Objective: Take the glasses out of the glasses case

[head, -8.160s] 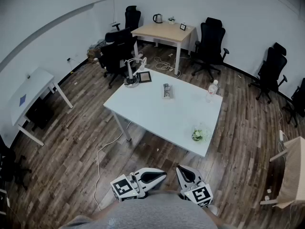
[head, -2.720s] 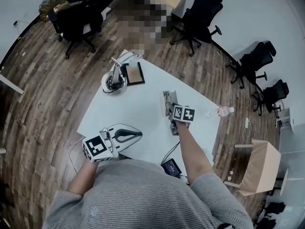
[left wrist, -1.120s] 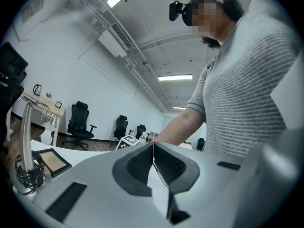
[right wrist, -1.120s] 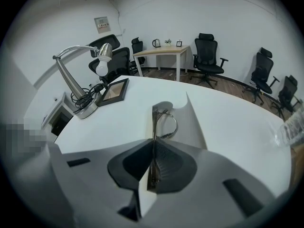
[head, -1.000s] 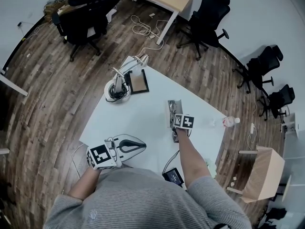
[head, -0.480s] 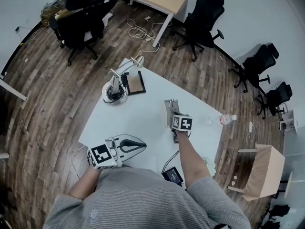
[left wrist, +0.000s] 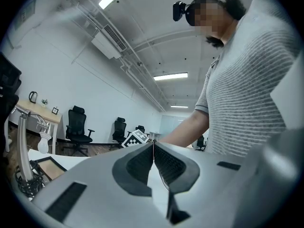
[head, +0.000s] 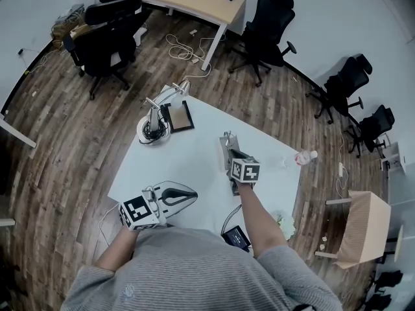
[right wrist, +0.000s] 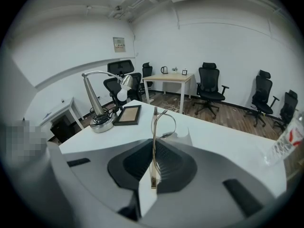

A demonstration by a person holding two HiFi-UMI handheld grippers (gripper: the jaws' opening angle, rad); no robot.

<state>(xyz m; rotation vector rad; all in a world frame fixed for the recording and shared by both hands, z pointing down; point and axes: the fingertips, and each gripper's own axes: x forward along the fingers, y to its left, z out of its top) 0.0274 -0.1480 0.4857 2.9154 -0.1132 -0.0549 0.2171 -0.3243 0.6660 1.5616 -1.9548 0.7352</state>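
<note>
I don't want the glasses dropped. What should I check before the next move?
1. Right gripper shut on the glasses, at one temple: ok.
2. Glasses fully clear of the case: cannot tell.
3. Left gripper shut, empty, away from the case: ok.
4. Bare table beside the case for setting down: ok.
5. Bottle apart from the right gripper: ok.

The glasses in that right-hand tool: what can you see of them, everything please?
The glasses look thin and wire-framed, apparently metal, with one rounded rim loop showing. They stand upright and edge-on to the right gripper view, with a slim straight part of the frame pinched between the shut jaws of the right gripper, over the white table. Nothing else seems to touch them.
</note>
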